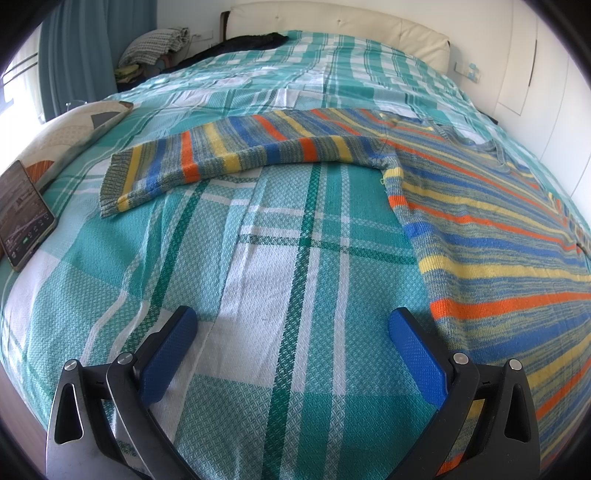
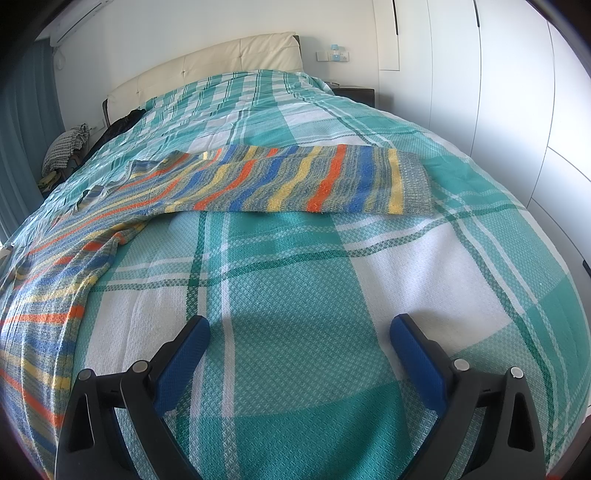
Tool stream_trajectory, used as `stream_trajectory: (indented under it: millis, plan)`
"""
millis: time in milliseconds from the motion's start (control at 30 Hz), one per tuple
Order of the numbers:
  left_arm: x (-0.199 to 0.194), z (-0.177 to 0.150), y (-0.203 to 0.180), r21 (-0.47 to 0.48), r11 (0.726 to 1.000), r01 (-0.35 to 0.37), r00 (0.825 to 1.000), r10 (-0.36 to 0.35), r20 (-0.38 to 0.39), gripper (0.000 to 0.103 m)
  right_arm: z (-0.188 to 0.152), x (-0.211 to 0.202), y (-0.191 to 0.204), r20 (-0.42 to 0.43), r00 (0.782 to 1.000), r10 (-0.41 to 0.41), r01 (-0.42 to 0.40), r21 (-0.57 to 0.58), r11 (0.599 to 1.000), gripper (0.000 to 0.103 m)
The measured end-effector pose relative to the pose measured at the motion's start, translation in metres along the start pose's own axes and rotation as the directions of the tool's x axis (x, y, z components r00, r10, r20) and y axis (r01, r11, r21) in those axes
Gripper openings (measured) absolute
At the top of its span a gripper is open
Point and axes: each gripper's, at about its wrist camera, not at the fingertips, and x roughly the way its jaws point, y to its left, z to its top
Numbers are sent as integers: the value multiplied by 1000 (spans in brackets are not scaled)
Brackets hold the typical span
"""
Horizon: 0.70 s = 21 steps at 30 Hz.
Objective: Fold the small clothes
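Note:
A striped knit sweater in blue, yellow, orange and grey lies flat on the bed, sleeves spread out. Its left sleeve stretches to the left in the left wrist view; its right sleeve stretches to the right in the right wrist view, with the body at the left. My left gripper is open and empty above the bedspread, just left of the sweater's lower side edge. My right gripper is open and empty above the bedspread, right of the sweater's body and below the sleeve.
The bed carries a teal, white and green plaid bedspread. A phone leans on a patterned cushion at the left edge. A dark garment lies near the cream headboard. White wardrobe doors stand at the right.

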Motion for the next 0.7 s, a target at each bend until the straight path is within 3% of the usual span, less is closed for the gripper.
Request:
stream_trajectory:
  millis: [167,367,567,700]
  plan:
    - [1,0,0,-1,1000,1,1000,-1,-8,103,0,1,0,0,1000,2,-2,2,1000,98]
    - [-4,18,10,-51,998,46,994,-50,-93,102,1,0,1,-5,1000,6,-6,-2,1000,99]
    - [-39,23,25,-185,971,154,980,-174,-100,101,3,0,1,-20,1000,9,-9,-10,1000,101]
    - [-71,22,21,-203,958,201,973,-220,-73,101,11,-1,4,-78,997,10,-15,-52,999,101]
